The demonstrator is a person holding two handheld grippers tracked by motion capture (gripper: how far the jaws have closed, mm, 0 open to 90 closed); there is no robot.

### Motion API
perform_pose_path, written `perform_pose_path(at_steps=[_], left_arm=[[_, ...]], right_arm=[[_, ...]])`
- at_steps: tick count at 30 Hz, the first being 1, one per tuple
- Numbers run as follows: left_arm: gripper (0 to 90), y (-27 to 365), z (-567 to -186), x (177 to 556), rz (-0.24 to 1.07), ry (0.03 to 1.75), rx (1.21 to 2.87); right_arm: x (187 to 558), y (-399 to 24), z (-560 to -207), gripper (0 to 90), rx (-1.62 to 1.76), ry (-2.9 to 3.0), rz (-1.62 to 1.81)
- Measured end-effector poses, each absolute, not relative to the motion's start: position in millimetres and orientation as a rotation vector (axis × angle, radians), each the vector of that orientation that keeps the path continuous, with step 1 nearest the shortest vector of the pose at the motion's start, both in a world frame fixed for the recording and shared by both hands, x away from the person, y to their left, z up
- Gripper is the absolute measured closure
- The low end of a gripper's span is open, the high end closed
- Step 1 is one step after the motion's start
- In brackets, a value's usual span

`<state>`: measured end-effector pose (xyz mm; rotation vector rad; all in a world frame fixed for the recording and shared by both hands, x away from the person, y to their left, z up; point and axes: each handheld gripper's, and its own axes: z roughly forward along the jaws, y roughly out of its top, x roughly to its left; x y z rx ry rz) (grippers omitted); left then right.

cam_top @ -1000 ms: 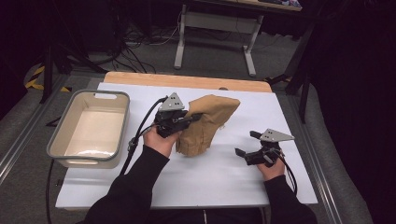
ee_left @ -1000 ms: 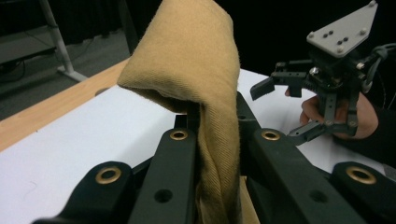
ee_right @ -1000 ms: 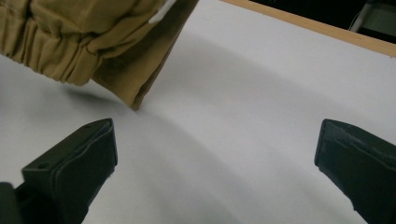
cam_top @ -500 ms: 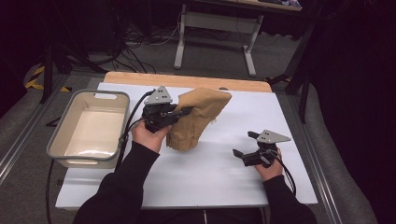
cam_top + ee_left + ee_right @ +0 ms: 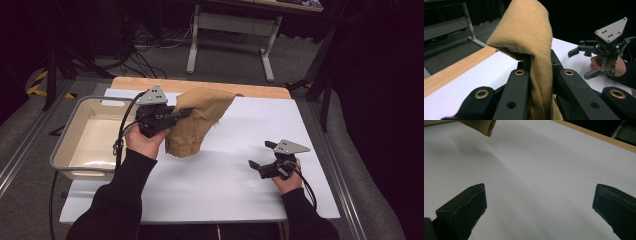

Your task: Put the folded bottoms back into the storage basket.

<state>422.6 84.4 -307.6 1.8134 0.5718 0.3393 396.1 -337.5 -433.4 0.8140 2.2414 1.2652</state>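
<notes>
A white-topped table (image 5: 235, 185) carries a cream plastic tub (image 5: 64, 145) at its left. Beside the tub, a tan cloth (image 5: 197, 122) hangs lifted, its lower end near the tabletop, pinched by the left tongs (image 5: 182, 113). The right tongs (image 5: 261, 155) hover spread wide, well apart from it.

There was one tan cloth (image 5: 197, 122), one cream tub (image 5: 85, 137) at nine o'clock, and one white table sheet (image 5: 225, 175). Two grippers were present: the left gripper (image 5: 182, 113) and the right gripper (image 5: 260, 155), at four o'clock.
</notes>
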Motion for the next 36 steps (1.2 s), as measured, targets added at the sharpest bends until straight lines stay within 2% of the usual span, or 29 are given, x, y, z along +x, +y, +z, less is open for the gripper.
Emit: perform_pose_path(at_steps=[36], left_arm=[[83.3,160,-266,412,0.460,0.666,1.775]], right_arm=[[396,-336,-435,0.0,0.800,2.257,1.265]])
